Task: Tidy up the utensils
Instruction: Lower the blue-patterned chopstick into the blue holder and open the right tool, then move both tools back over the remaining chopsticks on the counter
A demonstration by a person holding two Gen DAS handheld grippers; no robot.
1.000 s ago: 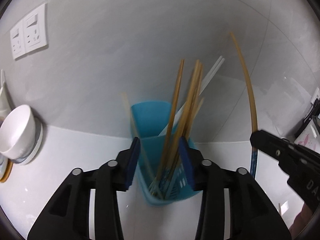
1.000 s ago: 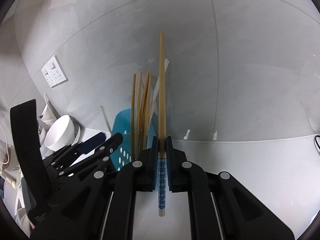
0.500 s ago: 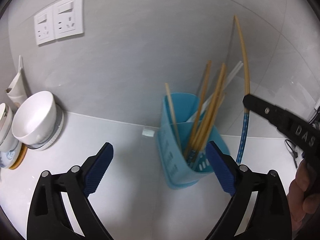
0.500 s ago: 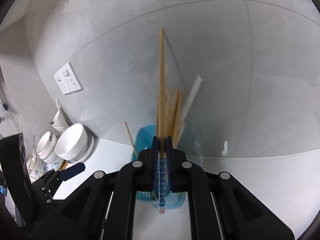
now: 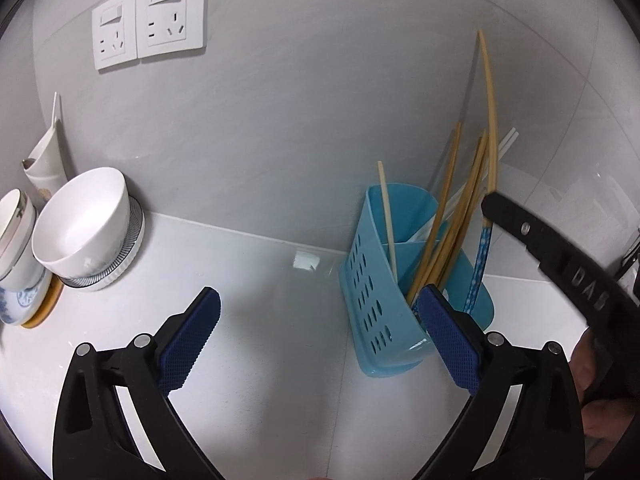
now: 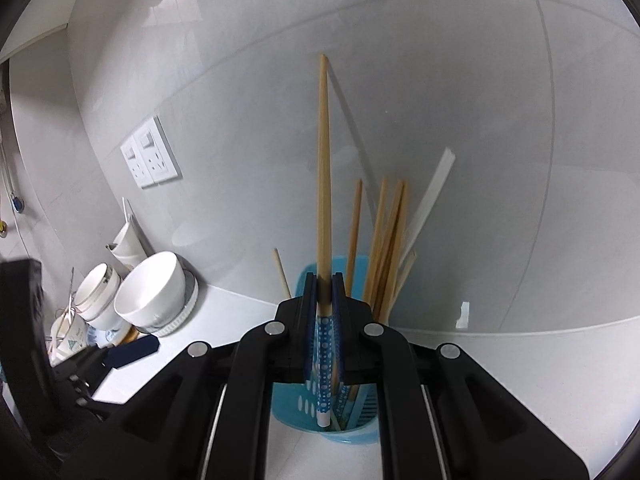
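Observation:
A blue perforated utensil holder [image 5: 380, 292] stands on the white counter against the grey wall and holds several wooden chopsticks [image 5: 448, 208]. My left gripper [image 5: 320, 328] is open and empty, with its right finger just in front of the holder. My right gripper [image 6: 324, 292] is shut on a wooden chopstick [image 6: 323, 168] with a blue dotted end, held upright over the holder [image 6: 304, 408]. That chopstick [image 5: 490, 120] shows in the left wrist view beside the holder's right side.
A white bowl [image 5: 84, 220] on stacked dishes sits at the left, with a second cup [image 5: 16, 240] and a white pointed object [image 5: 44, 160] by the wall. Wall sockets [image 5: 152, 16] are above. A white stick [image 6: 432, 196] leans in the holder.
My left gripper let go of the holder, opened wide and pulled back to the left. My right gripper carried the chopstick over the holder.

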